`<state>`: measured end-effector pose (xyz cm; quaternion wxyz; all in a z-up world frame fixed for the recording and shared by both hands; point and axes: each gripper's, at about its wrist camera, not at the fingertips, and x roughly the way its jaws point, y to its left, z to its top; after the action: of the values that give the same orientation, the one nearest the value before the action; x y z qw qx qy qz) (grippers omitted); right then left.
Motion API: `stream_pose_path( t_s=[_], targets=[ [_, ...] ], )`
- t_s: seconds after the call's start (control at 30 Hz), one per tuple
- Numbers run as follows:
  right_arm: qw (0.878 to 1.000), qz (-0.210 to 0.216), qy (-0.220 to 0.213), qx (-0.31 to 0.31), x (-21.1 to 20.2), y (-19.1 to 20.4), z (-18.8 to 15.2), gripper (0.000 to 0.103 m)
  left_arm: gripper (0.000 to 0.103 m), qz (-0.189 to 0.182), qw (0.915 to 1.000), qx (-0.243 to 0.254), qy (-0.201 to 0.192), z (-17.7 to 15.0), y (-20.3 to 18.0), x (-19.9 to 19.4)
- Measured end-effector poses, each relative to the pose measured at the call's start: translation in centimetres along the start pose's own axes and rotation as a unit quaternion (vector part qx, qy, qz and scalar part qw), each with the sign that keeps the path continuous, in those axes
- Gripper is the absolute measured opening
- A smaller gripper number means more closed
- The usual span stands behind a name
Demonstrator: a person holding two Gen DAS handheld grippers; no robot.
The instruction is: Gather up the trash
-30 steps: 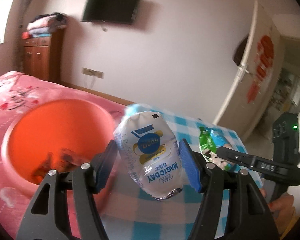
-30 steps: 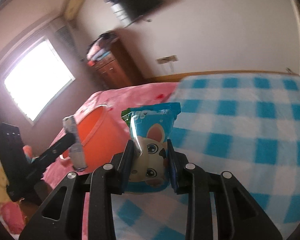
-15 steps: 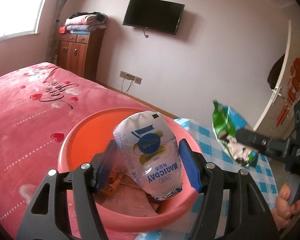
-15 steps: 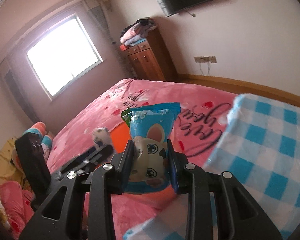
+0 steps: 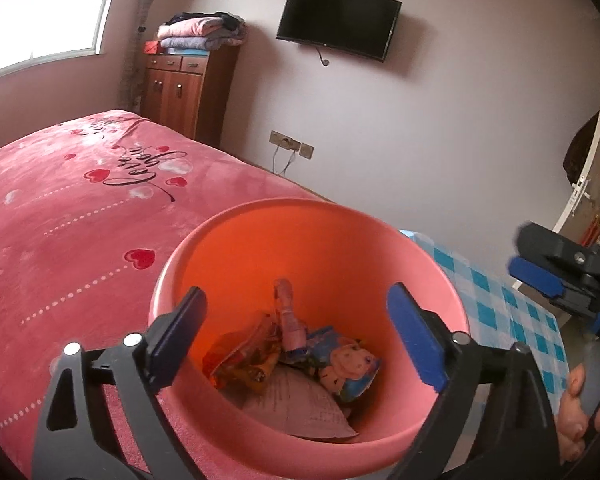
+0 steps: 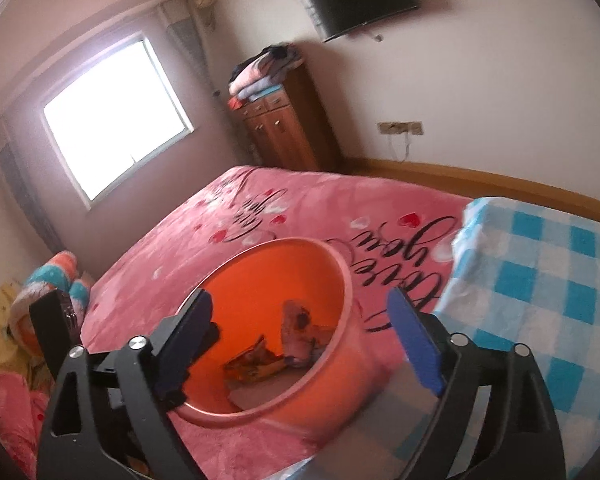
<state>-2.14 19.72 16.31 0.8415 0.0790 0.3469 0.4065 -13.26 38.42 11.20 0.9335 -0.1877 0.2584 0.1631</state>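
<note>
An orange-pink plastic basin (image 5: 260, 240) sits on the pink bed, also in the right wrist view (image 6: 340, 280). Inside lie several wrappers: a blue rabbit snack bag (image 5: 348, 364), an orange-yellow wrapper (image 5: 244, 360), a pale pouch (image 5: 288, 316) and a sheet of paper (image 5: 304, 408). My left gripper (image 5: 296, 336) is open and empty just above the basin's near rim. My right gripper (image 6: 300, 340) is open and empty over the basin's near side; it shows at the right of the left wrist view (image 5: 556, 276).
The pink heart-print bedspread (image 5: 60, 220) surrounds the basin. A blue-and-white checked cloth (image 6: 540, 288) lies to the right. A wooden cabinet (image 5: 184, 88) with folded blankets stands against the far wall under a wall TV (image 5: 338, 22).
Both grippers opened over the basin. The white pouch left my left gripper and the blue rabbit bag left my right gripper; both now lie in the basin.
</note>
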Motion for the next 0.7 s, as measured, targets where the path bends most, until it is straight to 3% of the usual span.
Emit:
stream_pose_path(
  t_s=[0.33, 0.7],
  targets=[
    [0.997, -0.064, -0.023, 0.028, -3.9, -3.9, -2.2, 0.093, 0.099, -0.012, 0.9998, 0.008, -0.016, -0.3, -1.9, -1.2],
    [0.987, -0.155, -0.044, 0.023, -8.0, -7.2, -5.0, 0.093, 0.099, -0.04, 0.9969, 0.064, -0.024, -1.2, -7.1, -2.5]
  ],
)
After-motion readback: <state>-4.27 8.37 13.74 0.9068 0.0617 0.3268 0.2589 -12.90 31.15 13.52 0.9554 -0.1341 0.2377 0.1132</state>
